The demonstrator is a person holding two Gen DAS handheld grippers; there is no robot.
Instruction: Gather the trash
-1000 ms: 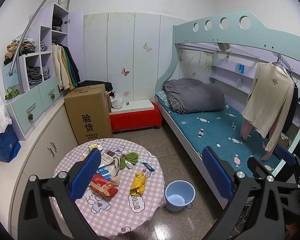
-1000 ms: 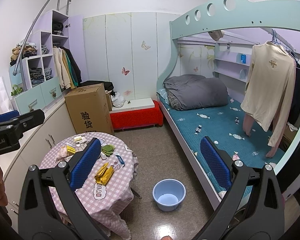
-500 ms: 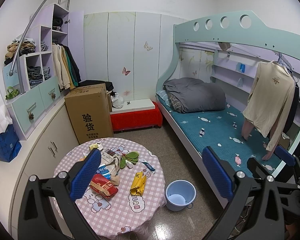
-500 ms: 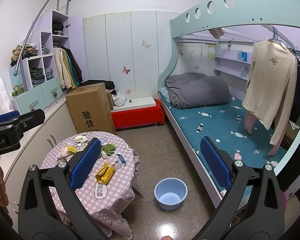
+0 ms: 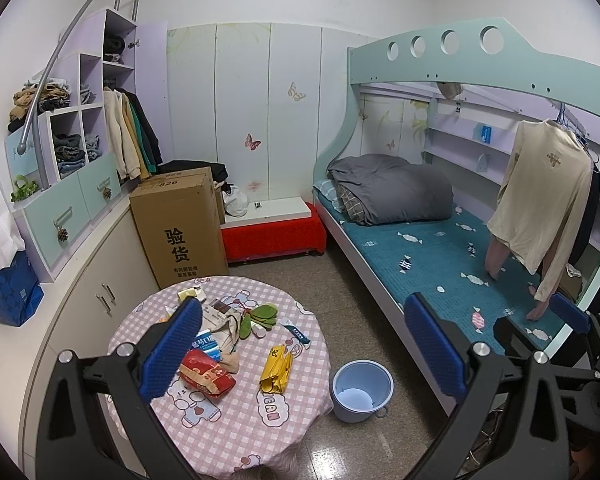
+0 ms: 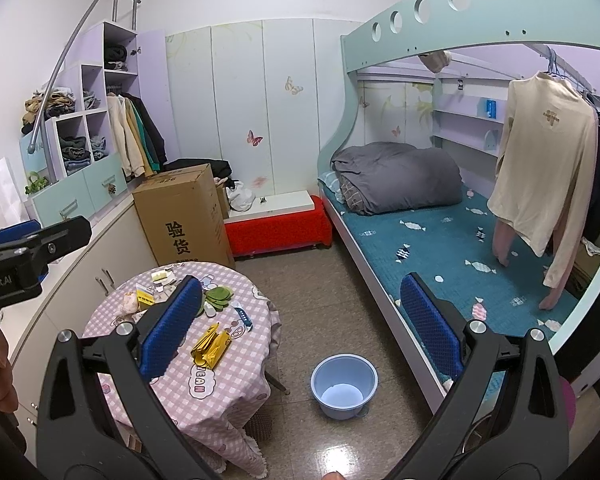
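A round table (image 5: 240, 432) (image 6: 228, 396) with a pink checked cloth holds litter: a red snack bag (image 5: 206, 374), a yellow wrapper (image 5: 277, 368) (image 6: 212, 346), a blue-white packet (image 5: 206, 346), green leaf-shaped pieces (image 5: 260, 314) (image 6: 218, 294) and small scraps. A light blue bucket (image 5: 362, 390) (image 6: 344, 384) stands on the floor right of the table. My left gripper (image 5: 300, 344) is open and empty, held high above the table. My right gripper (image 6: 300, 320) is open and empty, further right and also high.
A tall cardboard box (image 5: 180, 224) stands behind the table by low cabinets (image 5: 100, 292). A red bench (image 5: 274, 232) sits at the back wall. A bunk bed (image 5: 440, 252) with a grey duvet and a hanging cream shirt (image 5: 540, 200) fills the right side.
Both views have shifted slightly; the right gripper has drifted a little back and up. Both grippers stay open and nothing on the table has moved.
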